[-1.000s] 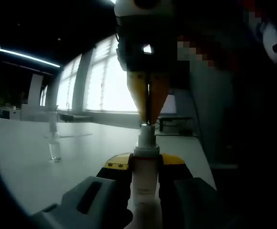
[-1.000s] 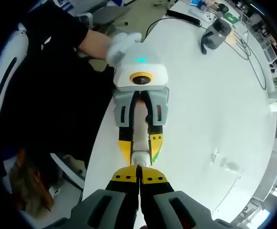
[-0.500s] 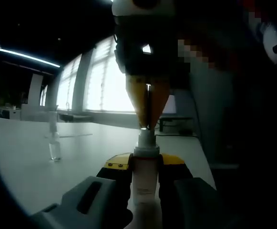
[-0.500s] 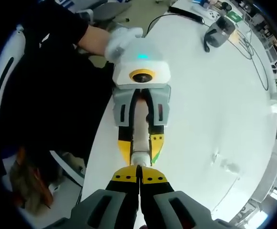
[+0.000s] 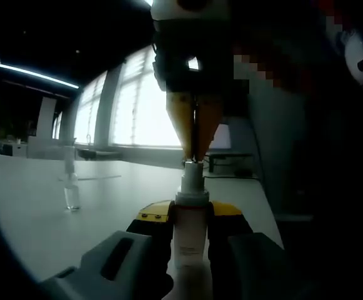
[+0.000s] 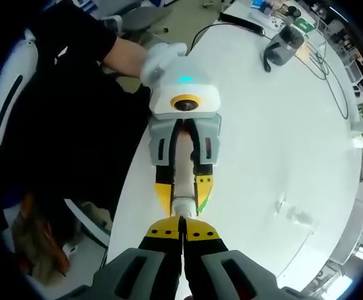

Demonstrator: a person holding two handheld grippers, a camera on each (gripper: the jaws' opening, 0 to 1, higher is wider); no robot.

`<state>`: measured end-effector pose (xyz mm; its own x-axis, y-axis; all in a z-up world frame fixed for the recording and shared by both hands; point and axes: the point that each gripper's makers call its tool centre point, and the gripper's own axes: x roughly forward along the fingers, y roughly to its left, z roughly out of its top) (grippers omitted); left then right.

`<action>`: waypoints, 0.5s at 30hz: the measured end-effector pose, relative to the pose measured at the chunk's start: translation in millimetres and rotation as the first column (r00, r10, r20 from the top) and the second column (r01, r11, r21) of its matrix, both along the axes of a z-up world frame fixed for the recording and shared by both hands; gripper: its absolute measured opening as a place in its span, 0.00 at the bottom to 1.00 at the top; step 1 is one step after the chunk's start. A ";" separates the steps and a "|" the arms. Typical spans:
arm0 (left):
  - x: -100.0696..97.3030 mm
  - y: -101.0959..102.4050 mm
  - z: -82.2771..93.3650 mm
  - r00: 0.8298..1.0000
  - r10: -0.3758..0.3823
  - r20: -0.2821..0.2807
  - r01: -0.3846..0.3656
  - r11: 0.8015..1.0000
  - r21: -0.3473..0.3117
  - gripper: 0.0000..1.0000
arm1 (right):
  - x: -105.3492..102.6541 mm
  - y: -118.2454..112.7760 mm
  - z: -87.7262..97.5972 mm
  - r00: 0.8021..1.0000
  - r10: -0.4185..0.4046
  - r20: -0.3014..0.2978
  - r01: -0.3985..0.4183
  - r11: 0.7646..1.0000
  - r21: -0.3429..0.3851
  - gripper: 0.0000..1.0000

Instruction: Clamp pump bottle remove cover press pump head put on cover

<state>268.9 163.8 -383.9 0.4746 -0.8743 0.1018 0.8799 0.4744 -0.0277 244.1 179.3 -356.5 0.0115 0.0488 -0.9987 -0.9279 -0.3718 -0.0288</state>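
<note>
Big bright windows [image 5: 137, 106] sit behind a long white counter [image 6: 275, 150]. Left tool [image 5: 190, 222] has the pump bottle [image 5: 190, 231] squeezed upright between its yellow-tipped jaws, held just off the counter edge. Right tool [image 6: 182, 234] comes in from above with jaws pinched together, tips right on the pump head [image 5: 192, 176]. Clear cover [image 5: 72, 190] stands on the counter, well apart from the bottle. Person's gloved hand [image 6: 159, 56] grips the left tool.
</note>
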 end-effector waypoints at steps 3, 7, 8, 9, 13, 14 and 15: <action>-0.1 0.1 0.0 1.000 0.001 0.000 -0.001 1.000 0.000 0.12 | 0.1 -0.1 0.0 1.000 -0.012 0.002 0.012 1.000 -0.001 0.00; 0.0 0.2 -0.2 1.000 0.002 0.002 -0.002 1.000 0.001 0.12 | 0.6 -0.3 0.1 0.999 -0.041 0.003 0.041 0.999 0.005 0.00; 0.0 0.3 -0.2 1.000 0.002 0.002 -0.002 1.000 0.001 0.12 | 0.7 -0.5 0.0 0.998 -0.062 0.000 0.062 0.998 0.009 0.00; 0.0 0.3 -0.3 1.000 0.002 0.002 -0.002 1.000 0.002 0.12 | 1.7 -0.6 0.1 0.997 -0.082 0.000 0.082 0.997 0.010 0.00; 0.0 0.3 -0.4 1.000 0.002 0.002 -0.002 1.000 0.002 0.12 | 1.4 -0.7 0.0 0.996 -0.090 0.000 0.090 0.996 0.016 0.00; 0.1 0.4 -0.4 1.000 0.002 0.002 -0.002 1.000 0.002 0.12 | 1.4 -0.7 -0.1 0.996 -0.090 0.000 0.090 0.996 0.017 0.00; 0.1 0.3 -0.4 1.000 0.002 0.002 -0.002 1.000 0.002 0.12 | 1.2 -0.5 -0.1 0.997 -0.077 0.000 0.077 0.997 0.017 0.00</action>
<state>268.9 164.2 -384.4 0.4760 -0.8737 0.1008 0.8791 0.4760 -0.0252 245.3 178.7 -356.6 0.0168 0.0649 -0.9978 -0.9538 -0.2983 -0.0355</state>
